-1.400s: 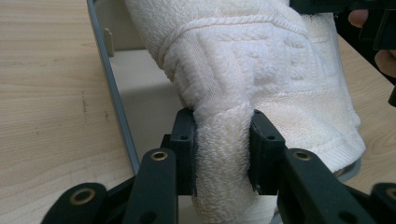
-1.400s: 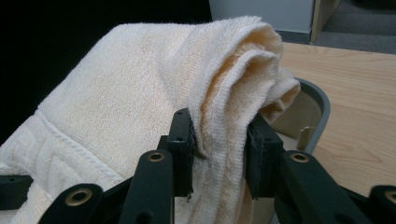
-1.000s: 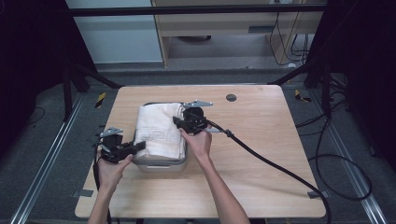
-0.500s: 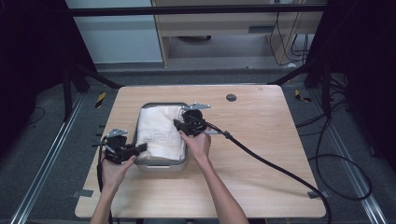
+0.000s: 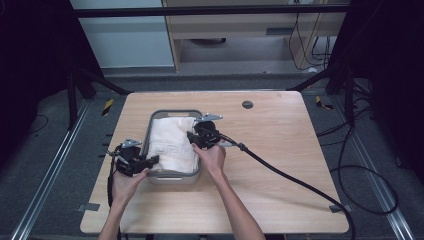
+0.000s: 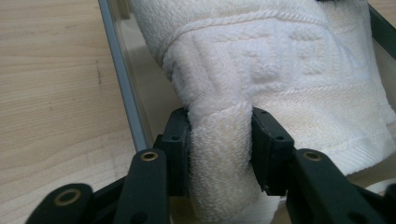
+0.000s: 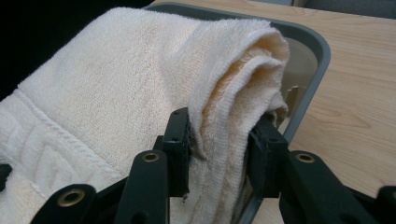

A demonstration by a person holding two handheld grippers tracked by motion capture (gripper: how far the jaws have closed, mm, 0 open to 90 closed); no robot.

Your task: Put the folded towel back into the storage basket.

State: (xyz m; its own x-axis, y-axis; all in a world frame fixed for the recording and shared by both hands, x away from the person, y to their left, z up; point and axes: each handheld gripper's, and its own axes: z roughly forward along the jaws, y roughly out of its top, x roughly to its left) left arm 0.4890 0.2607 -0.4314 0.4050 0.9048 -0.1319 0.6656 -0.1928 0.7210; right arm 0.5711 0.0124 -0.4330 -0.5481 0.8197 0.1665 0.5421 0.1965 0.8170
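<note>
A: What crowds the fingers?
B: The towel [image 6: 280,70] bunches between both pairs; the bin [image 7: 308,42] wall stands just beside the left gripper [image 6: 219,154].
A: Open room?
B: Bare table [image 5: 280,150] right of the right gripper [image 7: 217,149].

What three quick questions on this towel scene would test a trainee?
1. What does the towel lie in?
2. True or false: the left gripper has a fold of towel between its pads.
3. The right gripper is at which edge of the tray in the high view: A left, B right?

Key: 1. A grey tray on the wooden table. 2. True. 3. B.
</note>
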